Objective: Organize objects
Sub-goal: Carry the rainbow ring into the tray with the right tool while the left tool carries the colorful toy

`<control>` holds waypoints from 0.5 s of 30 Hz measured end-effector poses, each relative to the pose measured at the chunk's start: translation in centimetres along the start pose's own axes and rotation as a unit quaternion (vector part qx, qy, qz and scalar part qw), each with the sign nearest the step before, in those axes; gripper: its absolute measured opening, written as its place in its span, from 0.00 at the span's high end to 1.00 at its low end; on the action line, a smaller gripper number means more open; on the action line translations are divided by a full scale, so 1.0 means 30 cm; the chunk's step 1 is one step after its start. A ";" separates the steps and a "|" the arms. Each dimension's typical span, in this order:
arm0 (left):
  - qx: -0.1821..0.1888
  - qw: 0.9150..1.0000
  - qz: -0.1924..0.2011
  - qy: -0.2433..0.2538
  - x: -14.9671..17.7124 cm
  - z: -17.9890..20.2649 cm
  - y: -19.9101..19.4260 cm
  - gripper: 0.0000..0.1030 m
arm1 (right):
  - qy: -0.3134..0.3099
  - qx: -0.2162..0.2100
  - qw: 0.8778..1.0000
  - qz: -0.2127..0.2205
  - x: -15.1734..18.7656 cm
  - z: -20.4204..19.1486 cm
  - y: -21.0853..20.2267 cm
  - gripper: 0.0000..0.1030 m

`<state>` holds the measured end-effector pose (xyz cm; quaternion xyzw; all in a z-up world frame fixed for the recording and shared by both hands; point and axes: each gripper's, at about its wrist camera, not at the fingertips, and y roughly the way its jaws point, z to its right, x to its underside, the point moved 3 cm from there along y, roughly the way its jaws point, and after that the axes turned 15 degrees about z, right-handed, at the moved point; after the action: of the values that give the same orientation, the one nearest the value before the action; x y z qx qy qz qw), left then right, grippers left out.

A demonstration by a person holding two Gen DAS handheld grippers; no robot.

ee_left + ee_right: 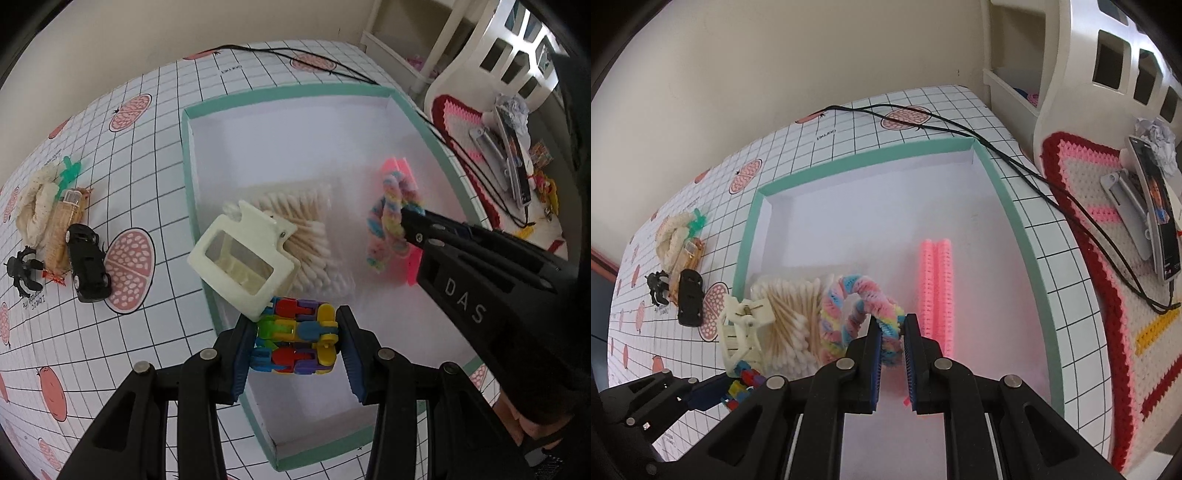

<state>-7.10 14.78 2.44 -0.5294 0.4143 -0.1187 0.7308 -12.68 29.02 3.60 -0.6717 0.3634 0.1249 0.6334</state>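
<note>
A teal-rimmed white box [192,155] [1008,206] lies on the gridded table. My left gripper [295,338] is shut on a multicoloured plastic block toy [295,336] [744,380] held over the box's near-left corner. My right gripper [891,332] [406,221] is shut on a pastel twisted fuzzy ring [849,306] [388,225] inside the box. A cream hair claw clip [240,258] [742,332] rests on a pack of cotton swabs [314,236] [790,314]. Pink fuzzy sticks [936,288] [400,166] lie on the box floor.
Left of the box sit a black toy car [86,262] [690,297], a black toy spider [22,269], a cream rope knot [37,206] and a green clip [70,170]. A black cable [1015,158] crosses the table. A phone [1156,210] lies on a crocheted mat [1108,295] at the right.
</note>
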 end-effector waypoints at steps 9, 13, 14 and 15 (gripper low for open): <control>-0.003 1.000 -0.018 0.018 0.014 -0.010 0.027 0.56 | -0.001 0.002 1.000 -0.015 0.016 0.001 0.021 0.87; -0.003 0.999 -0.018 0.032 0.021 -0.008 0.020 0.56 | 0.002 0.005 1.000 -0.020 0.021 0.000 0.025 0.87; -0.003 0.999 -0.019 0.032 0.022 -0.009 0.018 0.56 | 0.002 0.005 1.000 -0.021 0.022 0.000 0.025 0.87; -0.004 0.999 -0.019 0.030 0.022 -0.012 0.016 0.56 | 0.002 0.006 1.000 -0.020 0.022 0.000 0.024 0.87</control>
<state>-7.07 14.32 1.68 -0.5361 0.4259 -0.1471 0.7138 -12.68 28.85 2.65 -0.6756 0.3519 0.1082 0.6388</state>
